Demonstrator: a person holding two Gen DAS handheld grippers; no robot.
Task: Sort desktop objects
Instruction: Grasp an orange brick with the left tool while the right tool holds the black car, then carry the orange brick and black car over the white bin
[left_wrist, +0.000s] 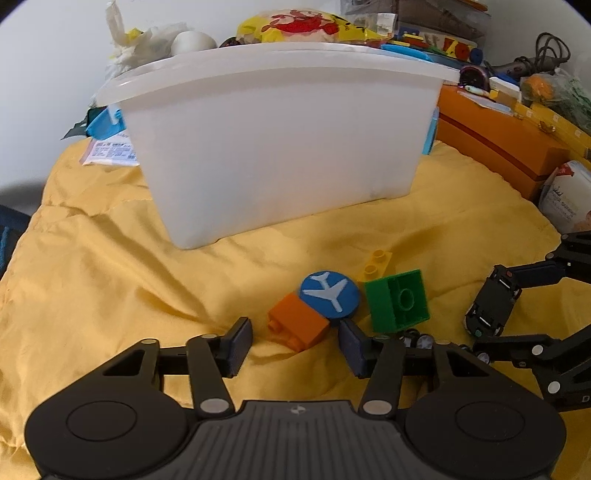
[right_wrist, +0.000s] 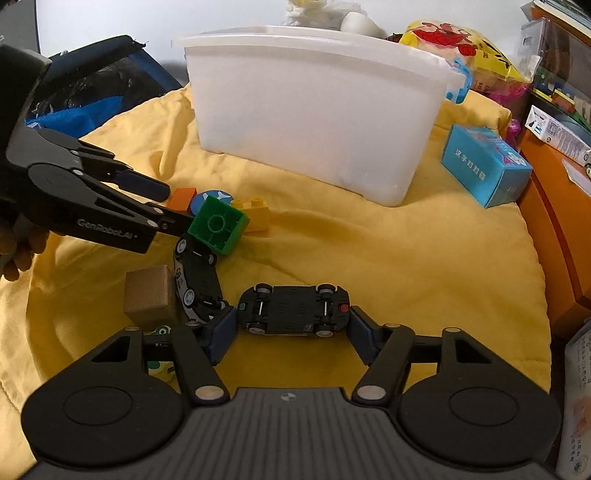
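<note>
Near the yellow cloth's (right_wrist: 369, 251) front edge, the right gripper (right_wrist: 291, 326) brackets an upturned toy car (right_wrist: 291, 310), jaws apart; the left gripper (left_wrist: 295, 341) gapes around an orange block (left_wrist: 297, 325).

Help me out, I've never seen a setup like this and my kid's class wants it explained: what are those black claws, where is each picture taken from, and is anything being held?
No robot here: a person holds a two-finger tool in each hand, with a fisheye camera on each looking along its fingers.

The left camera shows the left tool open around an orange block, not clamped. Nearby lie a blue airplane disc, a green brick and a yellow brick.

The right camera shows the right tool open around an upside-down toy car. A second toy car and a wooden cube lie beside it.

Everything rests on a yellow cloth before a white bin. Nothing is lifted.
</note>
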